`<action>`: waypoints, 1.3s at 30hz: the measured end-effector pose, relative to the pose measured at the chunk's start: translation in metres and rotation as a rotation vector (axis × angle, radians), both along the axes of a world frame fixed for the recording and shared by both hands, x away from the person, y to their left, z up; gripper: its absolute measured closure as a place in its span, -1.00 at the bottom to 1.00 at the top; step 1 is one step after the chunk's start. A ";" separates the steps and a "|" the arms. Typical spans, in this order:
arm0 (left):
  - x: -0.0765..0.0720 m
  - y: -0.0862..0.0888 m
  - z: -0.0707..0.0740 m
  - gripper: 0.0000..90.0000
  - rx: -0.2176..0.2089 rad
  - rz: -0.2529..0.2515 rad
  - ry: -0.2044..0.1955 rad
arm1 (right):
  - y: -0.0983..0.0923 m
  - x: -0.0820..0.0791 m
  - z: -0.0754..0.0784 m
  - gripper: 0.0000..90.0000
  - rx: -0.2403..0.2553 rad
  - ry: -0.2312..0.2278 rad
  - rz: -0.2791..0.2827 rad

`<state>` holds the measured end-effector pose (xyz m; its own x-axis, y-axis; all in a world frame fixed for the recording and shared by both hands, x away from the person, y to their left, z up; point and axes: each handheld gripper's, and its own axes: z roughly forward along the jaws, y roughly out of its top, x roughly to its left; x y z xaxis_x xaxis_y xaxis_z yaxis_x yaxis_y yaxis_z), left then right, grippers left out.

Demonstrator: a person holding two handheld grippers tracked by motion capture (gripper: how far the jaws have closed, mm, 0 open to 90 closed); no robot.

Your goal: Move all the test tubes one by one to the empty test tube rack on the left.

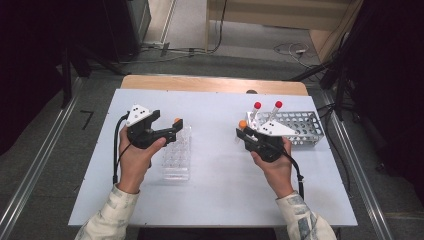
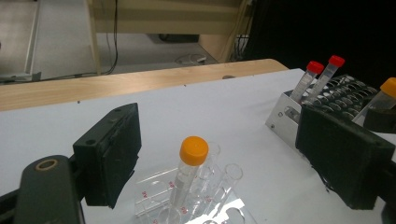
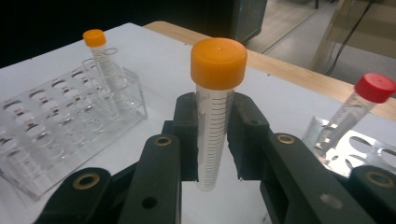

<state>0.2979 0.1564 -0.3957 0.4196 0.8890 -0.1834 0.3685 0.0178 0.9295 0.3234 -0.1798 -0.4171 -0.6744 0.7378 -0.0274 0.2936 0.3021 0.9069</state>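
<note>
Gripping orange-capped tube (image 3: 212, 116) | printed graduations (unreadable) | right gripper (image 3: 214, 140)

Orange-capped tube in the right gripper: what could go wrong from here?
1. The right gripper clamps the orange-capped tube on its smooth wall below the cap, lower end hanging free; it could slip or tilt in transit.
2. The clear rack already holds one orange-capped tube; the carried tube might knock it on insertion.
3. The open left gripper straddles that seated tube and may crowd the approach.
</note>
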 end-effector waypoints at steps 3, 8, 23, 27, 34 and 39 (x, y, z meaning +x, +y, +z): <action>-0.001 -0.003 0.000 -0.65 0.004 -0.013 -0.003 | 0.006 -0.001 -0.002 0.60 0.001 0.007 0.018; -0.004 -0.010 0.002 -0.62 0.011 -0.034 -0.008 | 0.017 -0.004 -0.006 0.60 -0.009 0.019 0.048; -0.010 -0.037 0.000 -0.58 0.046 -0.124 -0.008 | 0.044 -0.011 -0.014 0.60 -0.027 0.036 0.110; -0.012 -0.047 -0.001 -0.54 0.053 -0.160 -0.003 | 0.051 -0.012 -0.016 0.60 -0.033 0.036 0.125; -0.013 -0.065 -0.006 -0.42 0.055 -0.223 0.022 | 0.059 -0.015 -0.019 0.60 -0.045 0.036 0.146; -0.013 -0.076 -0.010 -0.23 0.054 -0.259 0.033 | 0.063 -0.017 -0.018 0.60 -0.045 0.031 0.159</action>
<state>0.2853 0.0807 -0.4057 0.6287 0.7619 -0.1556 0.3842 -0.1303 0.9140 0.3060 -0.1173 -0.4354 -0.7837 0.6202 -0.0350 0.2669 0.3870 0.8826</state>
